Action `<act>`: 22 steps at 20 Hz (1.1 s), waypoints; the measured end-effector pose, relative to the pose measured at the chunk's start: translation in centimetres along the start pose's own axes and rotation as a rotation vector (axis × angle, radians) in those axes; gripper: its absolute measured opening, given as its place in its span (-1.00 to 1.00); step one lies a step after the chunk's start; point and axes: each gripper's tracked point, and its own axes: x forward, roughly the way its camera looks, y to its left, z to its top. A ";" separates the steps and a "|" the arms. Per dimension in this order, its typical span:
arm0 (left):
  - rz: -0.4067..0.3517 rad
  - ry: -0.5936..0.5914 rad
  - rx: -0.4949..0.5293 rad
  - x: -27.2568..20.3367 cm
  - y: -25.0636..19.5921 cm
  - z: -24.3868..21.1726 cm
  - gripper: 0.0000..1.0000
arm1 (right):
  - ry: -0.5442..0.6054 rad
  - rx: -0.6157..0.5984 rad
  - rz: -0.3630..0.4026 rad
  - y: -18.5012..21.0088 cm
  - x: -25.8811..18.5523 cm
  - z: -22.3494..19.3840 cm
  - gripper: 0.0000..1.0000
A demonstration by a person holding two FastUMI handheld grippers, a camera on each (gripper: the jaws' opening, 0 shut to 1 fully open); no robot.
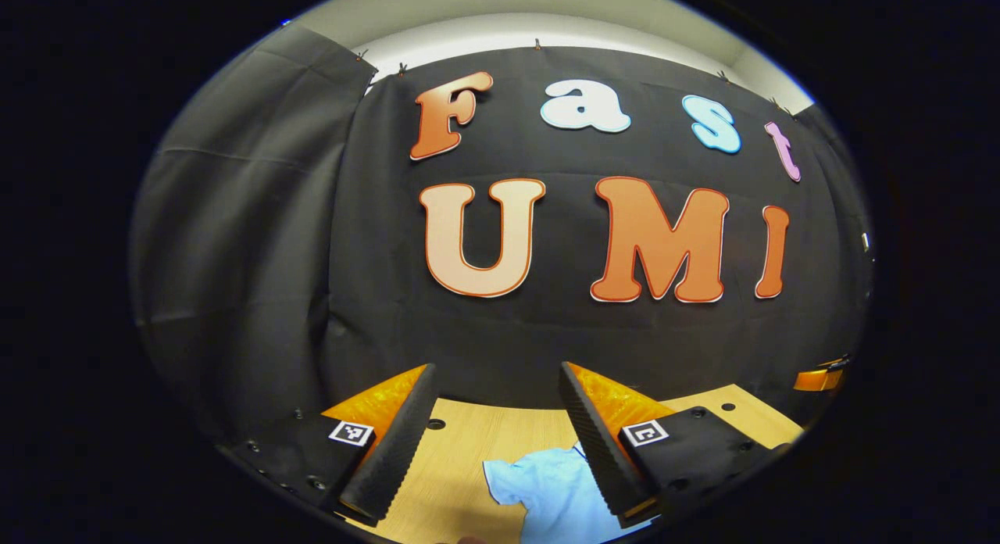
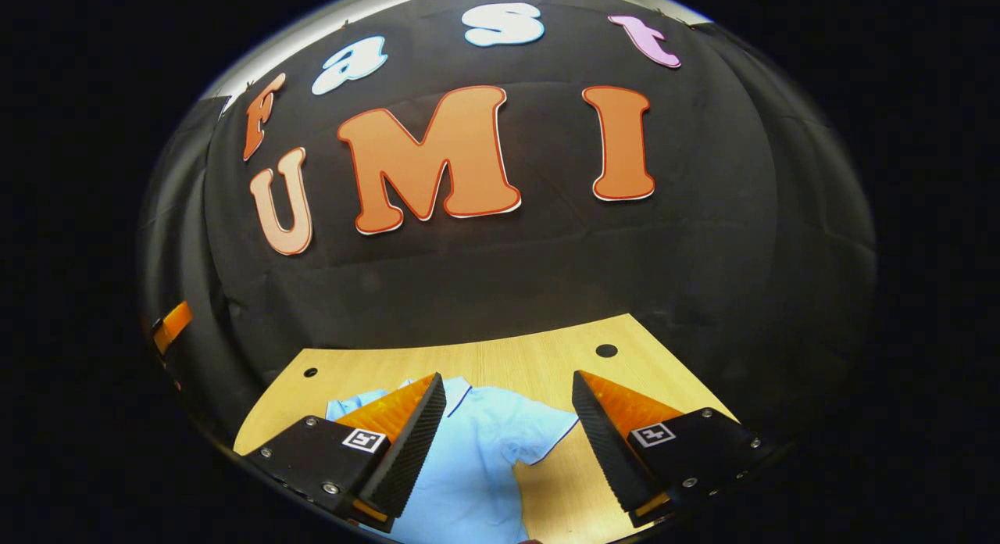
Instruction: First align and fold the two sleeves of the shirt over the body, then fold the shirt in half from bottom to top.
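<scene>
Both grippers hung above the wooden table with jaws spread wide and nothing between them, so no fold looked started yet. The left gripper hovered over the light blue shirt, which lay flat on the wood with one short sleeve poking out sideways. From the right gripper the shirt's other sleeve and collar area showed, spread out toward the back of the table.

Biggest risk, judging from this: thin fabric lying flat is hard to pinch, so a finger could slide over the sleeve edge and grab nothing, or grab both layers and drag the whole body out of line. If one side came down earlier than the other, the sleeves would probably end up uneven, and the later bottom-to-top fold would come out crooked.
</scene>
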 end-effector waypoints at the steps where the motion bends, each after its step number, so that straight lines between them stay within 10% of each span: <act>1: 0.000 0.002 0.002 0.5 0.1 -0.1 1.00 | 0.006 -0.008 -0.007 0.0 0.1 -0.2 0.96; 13: -0.102 0.056 -0.004 4.3 0.1 -2.0 1.00 | 0.058 0.015 -0.115 0.2 -0.1 -1.2 0.97; 22: -0.009 0.087 0.009 4.9 6.1 -3.7 1.00 | 0.394 0.085 -0.225 -3.2 7.9 -5.7 0.96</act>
